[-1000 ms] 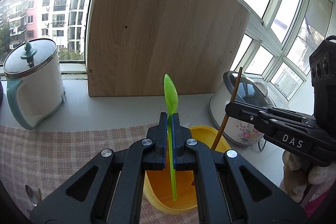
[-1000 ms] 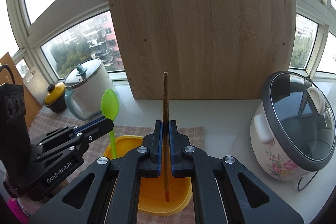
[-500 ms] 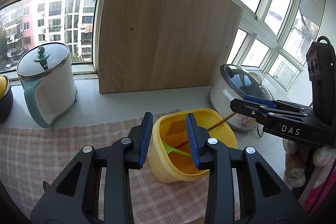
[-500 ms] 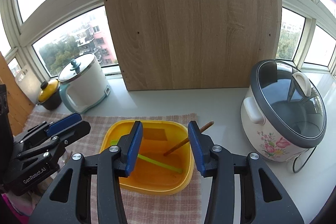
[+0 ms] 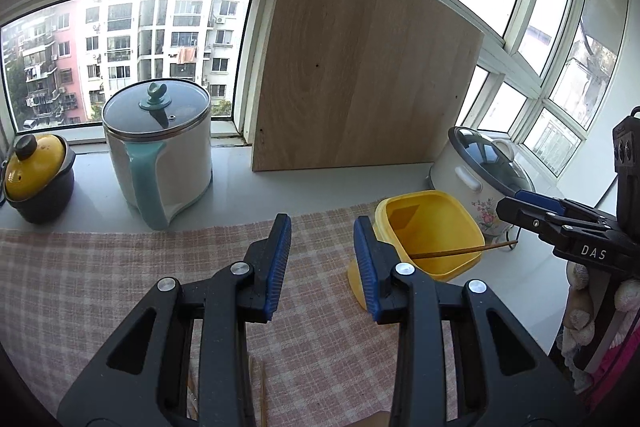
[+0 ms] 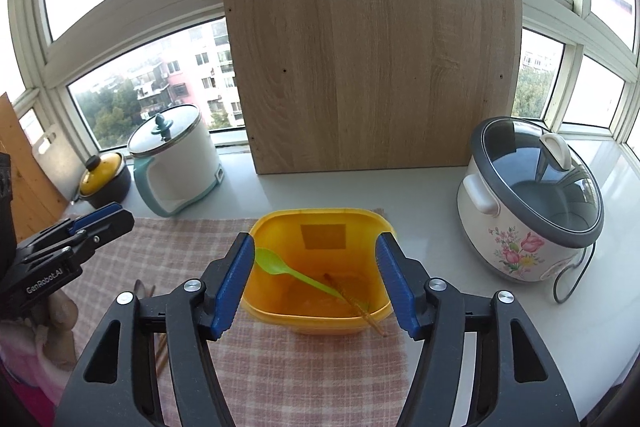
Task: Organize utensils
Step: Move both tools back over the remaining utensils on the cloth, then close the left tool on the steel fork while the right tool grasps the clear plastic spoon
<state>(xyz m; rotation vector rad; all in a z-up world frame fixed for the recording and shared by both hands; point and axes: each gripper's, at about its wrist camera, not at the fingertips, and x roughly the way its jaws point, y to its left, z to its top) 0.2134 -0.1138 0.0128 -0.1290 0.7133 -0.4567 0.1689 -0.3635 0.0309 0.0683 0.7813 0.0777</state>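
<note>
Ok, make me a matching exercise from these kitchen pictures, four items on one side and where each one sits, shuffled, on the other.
Items:
1. green spoon
2. white kettle
3. rice cooker
4. wooden board

Places:
A. propped against the window
B. right of the yellow tub
C. inside the yellow tub
D. left of the board, by the small yellow-lidded pot

Pairs: 1-C, 2-D, 3-B, 4-A

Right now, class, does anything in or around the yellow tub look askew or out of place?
Mildly, yes. In the yellow tub the green spoon lies slanted across the bottom, and the wooden chopstick leans with its tip poking out over the rim. Nothing looks spilled or damaged.
</note>
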